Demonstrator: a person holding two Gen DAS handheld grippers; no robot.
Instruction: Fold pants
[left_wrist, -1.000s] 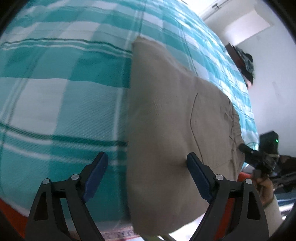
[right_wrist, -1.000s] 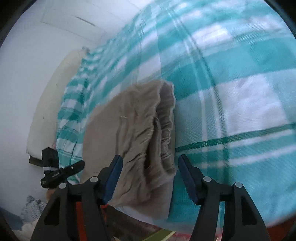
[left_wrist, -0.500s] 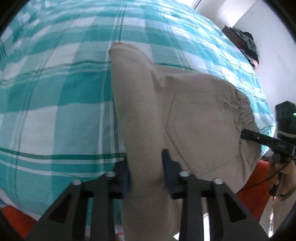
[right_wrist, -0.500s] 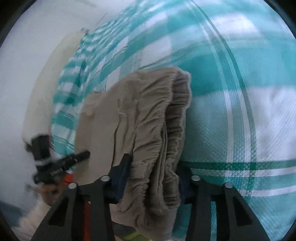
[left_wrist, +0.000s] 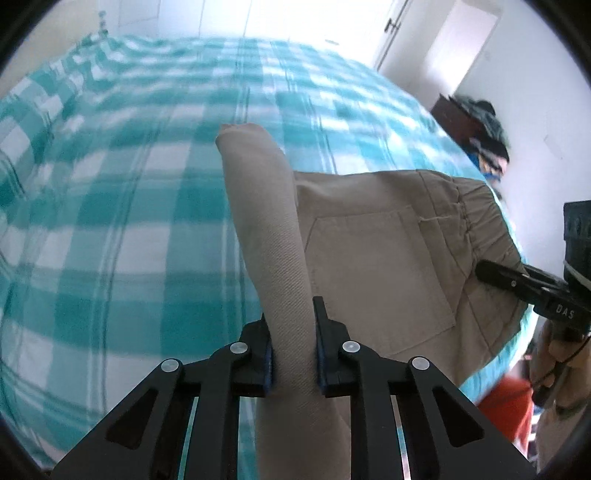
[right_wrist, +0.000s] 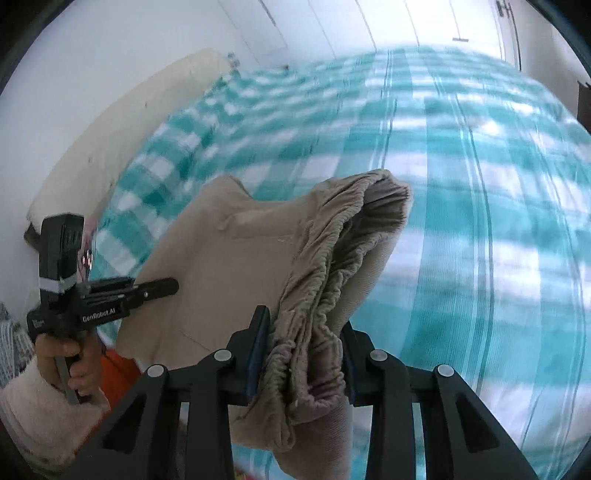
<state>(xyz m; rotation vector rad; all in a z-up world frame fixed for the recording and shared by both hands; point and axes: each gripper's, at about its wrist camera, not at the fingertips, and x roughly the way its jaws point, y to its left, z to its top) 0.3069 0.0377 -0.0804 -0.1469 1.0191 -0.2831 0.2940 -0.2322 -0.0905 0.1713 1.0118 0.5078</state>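
Observation:
The folded beige pants (left_wrist: 369, 258) lie on a teal checked bed cover (left_wrist: 129, 221), lifted at the near edge. My left gripper (left_wrist: 291, 325) pinches the folded side edge of the pants, its jaws still closing on the cloth. In the right wrist view the pants (right_wrist: 229, 258) hang up from the bed (right_wrist: 480, 221). My right gripper (right_wrist: 303, 332) clamps the gathered elastic waistband (right_wrist: 332, 266), its jaws also closing. Each gripper shows in the other's view: the right one (left_wrist: 517, 284) and the left one (right_wrist: 147, 290), held by a hand (right_wrist: 62, 350).
A white pillow (right_wrist: 110, 140) lies along the wall at the bed's far left. Dark furniture with piled clothes (left_wrist: 476, 125) stands past the bed's right side, near a white door (left_wrist: 454, 44). Orange fabric (left_wrist: 506, 402) shows below the bed's near edge.
Both grippers went from open around the pants' near edge to closed on it, then rose, lifting the side fold and the waistband off the bed. More of the room's far side is now visible.

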